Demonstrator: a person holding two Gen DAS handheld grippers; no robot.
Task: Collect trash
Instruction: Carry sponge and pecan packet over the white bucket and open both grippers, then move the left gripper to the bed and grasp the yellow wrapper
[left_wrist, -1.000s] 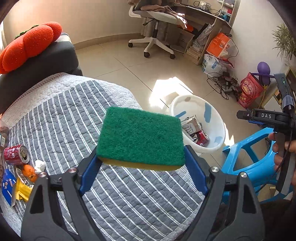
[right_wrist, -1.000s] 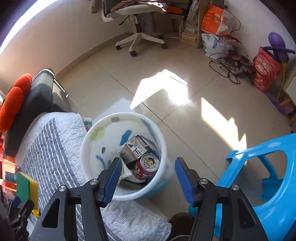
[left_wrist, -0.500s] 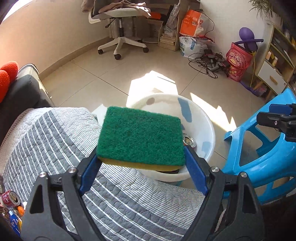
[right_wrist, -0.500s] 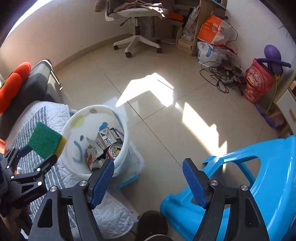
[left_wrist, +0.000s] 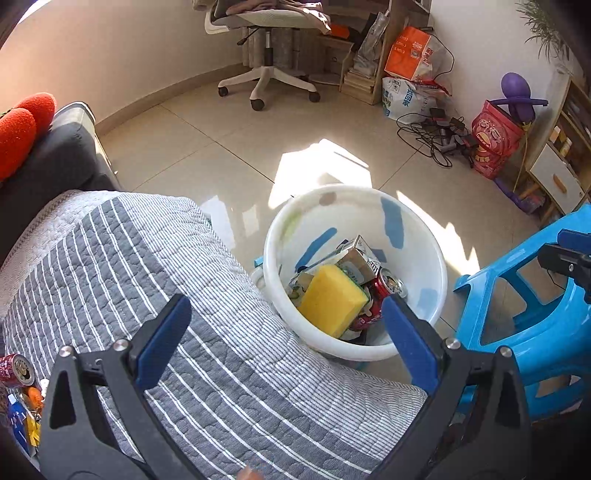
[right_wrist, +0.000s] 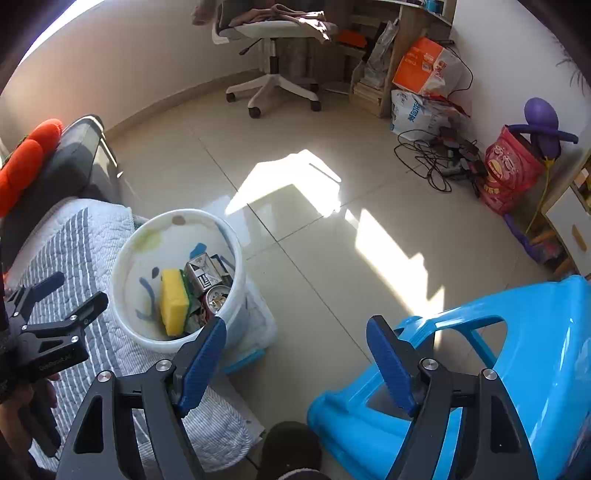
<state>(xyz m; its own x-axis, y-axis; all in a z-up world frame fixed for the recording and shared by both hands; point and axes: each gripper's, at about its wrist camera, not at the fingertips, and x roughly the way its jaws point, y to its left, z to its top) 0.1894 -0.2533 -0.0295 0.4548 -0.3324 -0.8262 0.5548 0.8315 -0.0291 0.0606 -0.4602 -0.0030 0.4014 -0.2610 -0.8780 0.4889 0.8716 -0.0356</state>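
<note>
Since the sponge (left_wrist: 332, 300) lies in the white bin (left_wrist: 413, 221) w/ other trash, left gripper (left_wrist: 284, 332) hangs released near it, right gripper (right_wrist: 295, 354) spread too.

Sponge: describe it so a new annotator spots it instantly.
Find the white bucket on the floor between the striped quilt and the blue stool. Inside, on the carton and red can, lies the sponge: the only bright yellow block, green-edged.

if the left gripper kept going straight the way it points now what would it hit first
Most likely the striped quilt between the open left gripper fingers, near the white bucket rim; depth is unclear.
</note>
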